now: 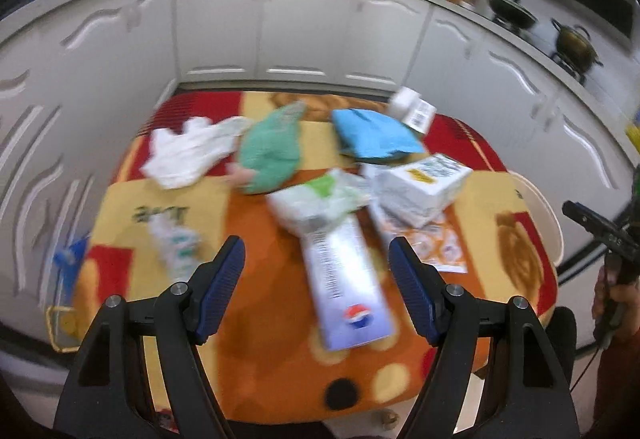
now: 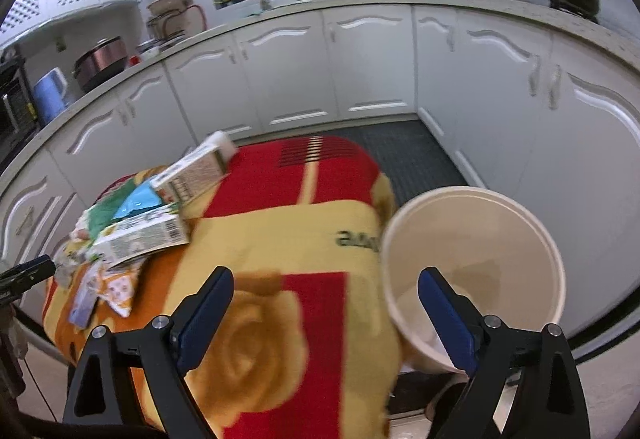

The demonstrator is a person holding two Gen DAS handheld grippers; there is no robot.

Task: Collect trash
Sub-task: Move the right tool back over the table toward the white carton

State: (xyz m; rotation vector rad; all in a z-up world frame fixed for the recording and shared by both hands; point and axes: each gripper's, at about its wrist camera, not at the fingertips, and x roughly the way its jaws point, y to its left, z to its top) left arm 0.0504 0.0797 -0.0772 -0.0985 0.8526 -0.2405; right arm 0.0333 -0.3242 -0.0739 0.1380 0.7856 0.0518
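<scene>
Between the spread left gripper (image 1: 316, 263), a wrapper (image 1: 346, 279) bears what looks like Pepsi's logo.

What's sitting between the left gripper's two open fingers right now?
In the left wrist view, the left gripper is open and a long white Pepsi wrapper lies flat on the blanket between its fingers, not yet touched.

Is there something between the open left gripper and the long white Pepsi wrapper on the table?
Nothing visible stands in the way. The left gripper is open above the Pepsi wrapper, which lies flat on the blanket between the two fingers. Its far end touches a crumpled green-and-white bag.
</scene>
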